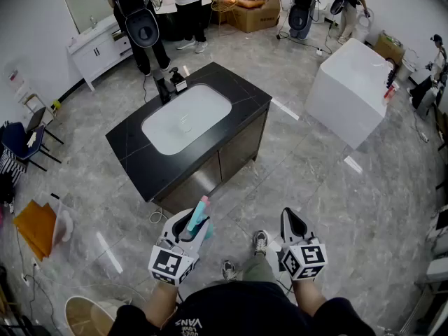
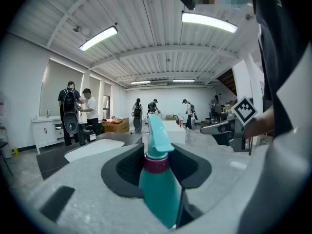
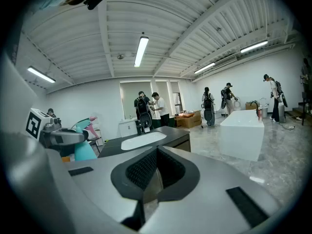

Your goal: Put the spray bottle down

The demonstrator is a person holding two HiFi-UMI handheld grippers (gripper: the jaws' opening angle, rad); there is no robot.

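In the left gripper view a teal spray bottle [image 2: 158,182] with a dark red collar stands upright between the jaws, its pads pressed on the neck and body. From the head view the bottle [image 1: 199,219] shows its pink-tipped nozzle poking out of my left gripper [image 1: 192,224], held at waist height over the floor. My right gripper [image 1: 294,220] is beside it, jaws together and empty; its own view shows the pads [image 3: 146,169] meeting with nothing between them. The black counter [image 1: 241,93] with a white sink [image 1: 185,117] stands ahead, apart from both grippers.
A white block-shaped unit [image 1: 348,89] stands to the right of the counter. Several people [image 1: 143,19] work at the far wall near a white cabinet [image 1: 98,47]. Folding chairs [image 1: 24,142] and an orange item [image 1: 35,226] lie at the left. Grey tiled floor surrounds me.
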